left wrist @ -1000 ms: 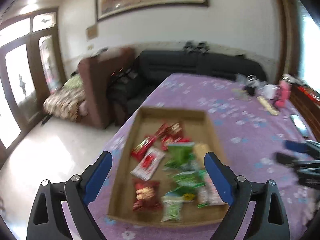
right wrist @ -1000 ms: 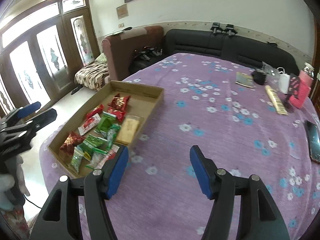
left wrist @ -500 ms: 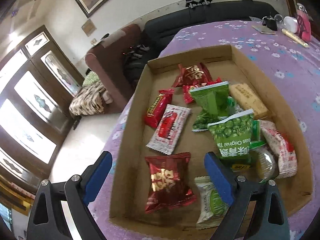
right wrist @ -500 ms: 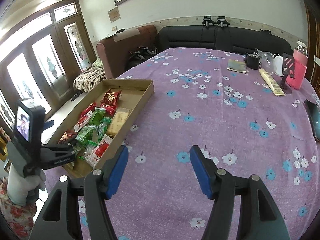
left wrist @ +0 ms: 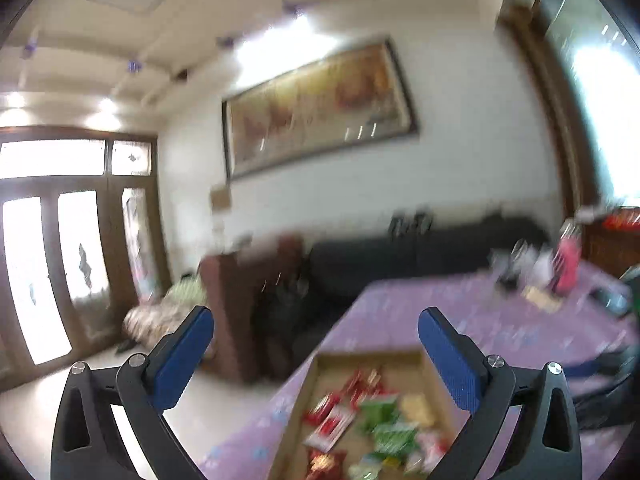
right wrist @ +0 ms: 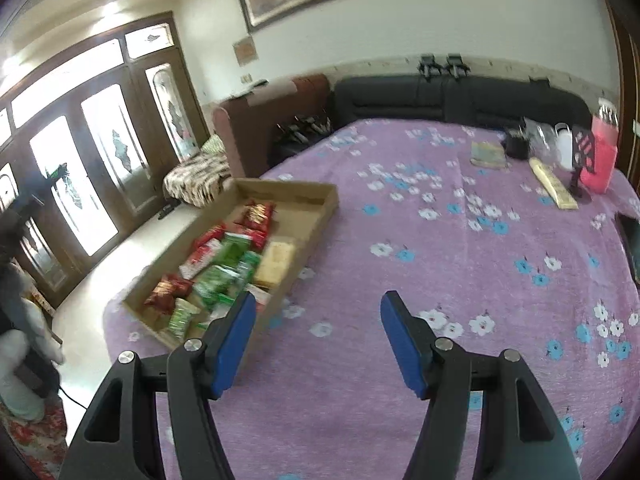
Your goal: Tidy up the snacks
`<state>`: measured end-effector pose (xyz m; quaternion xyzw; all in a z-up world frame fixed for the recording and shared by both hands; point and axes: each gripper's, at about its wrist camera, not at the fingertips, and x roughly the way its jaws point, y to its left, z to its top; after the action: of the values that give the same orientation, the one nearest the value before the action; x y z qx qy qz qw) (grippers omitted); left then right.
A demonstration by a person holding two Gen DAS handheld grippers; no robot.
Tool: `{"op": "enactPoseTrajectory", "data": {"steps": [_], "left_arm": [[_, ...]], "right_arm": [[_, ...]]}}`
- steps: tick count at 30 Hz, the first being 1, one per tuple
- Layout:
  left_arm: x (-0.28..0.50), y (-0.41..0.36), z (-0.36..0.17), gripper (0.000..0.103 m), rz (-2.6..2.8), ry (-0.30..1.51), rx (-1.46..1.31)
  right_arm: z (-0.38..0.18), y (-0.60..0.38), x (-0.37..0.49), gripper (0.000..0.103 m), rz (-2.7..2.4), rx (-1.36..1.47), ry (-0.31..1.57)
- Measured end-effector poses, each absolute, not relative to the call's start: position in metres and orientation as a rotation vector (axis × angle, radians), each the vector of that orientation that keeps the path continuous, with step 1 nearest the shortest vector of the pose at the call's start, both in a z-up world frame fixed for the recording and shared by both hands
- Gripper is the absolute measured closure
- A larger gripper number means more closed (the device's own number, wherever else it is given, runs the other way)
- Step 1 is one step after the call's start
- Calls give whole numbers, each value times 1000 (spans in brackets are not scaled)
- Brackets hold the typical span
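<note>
Both grippers wide open, empty.
Left gripper (left wrist: 316, 344) hangs above the cardboard tray (right wrist: 320, 222) of seemingly jumbled snack packets (right wrist: 224, 268); right gripper (right wrist: 318, 320) hovers over the purple tablecloth (right wrist: 460, 264).

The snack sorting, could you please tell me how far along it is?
Nothing looks done: red and green snack packets lie jumbled in the shallow cardboard tray on the purple floral tablecloth. Both the left hand-held gripper and right hand-held gripper are open and empty. All sorting remains.
</note>
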<state>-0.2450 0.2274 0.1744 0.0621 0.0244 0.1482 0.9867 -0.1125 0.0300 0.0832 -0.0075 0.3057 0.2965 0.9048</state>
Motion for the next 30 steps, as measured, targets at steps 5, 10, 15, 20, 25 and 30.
{"op": "enactPoseTrajectory", "data": {"steps": [5, 10, 15, 20, 25, 30], "left_arm": [[-250, 229, 177, 0, 191, 86, 18], [-225, 251, 148, 0, 173, 271, -147], [-204, 257, 120, 0, 271, 393, -178], [-200, 260, 103, 0, 306, 444, -196], [-194, 266, 87, 0, 337, 500, -188], [-189, 274, 78, 0, 346, 536, -207]], "right_arm": [[84, 53, -144, 28, 649, -52, 568], [73, 68, -161, 21, 629, -119, 538], [60, 77, -167, 16, 596, -160, 541], [50, 88, -173, 12, 556, -228, 523], [45, 93, -172, 12, 580, -216, 560], [42, 100, -175, 12, 594, -235, 570]]}}
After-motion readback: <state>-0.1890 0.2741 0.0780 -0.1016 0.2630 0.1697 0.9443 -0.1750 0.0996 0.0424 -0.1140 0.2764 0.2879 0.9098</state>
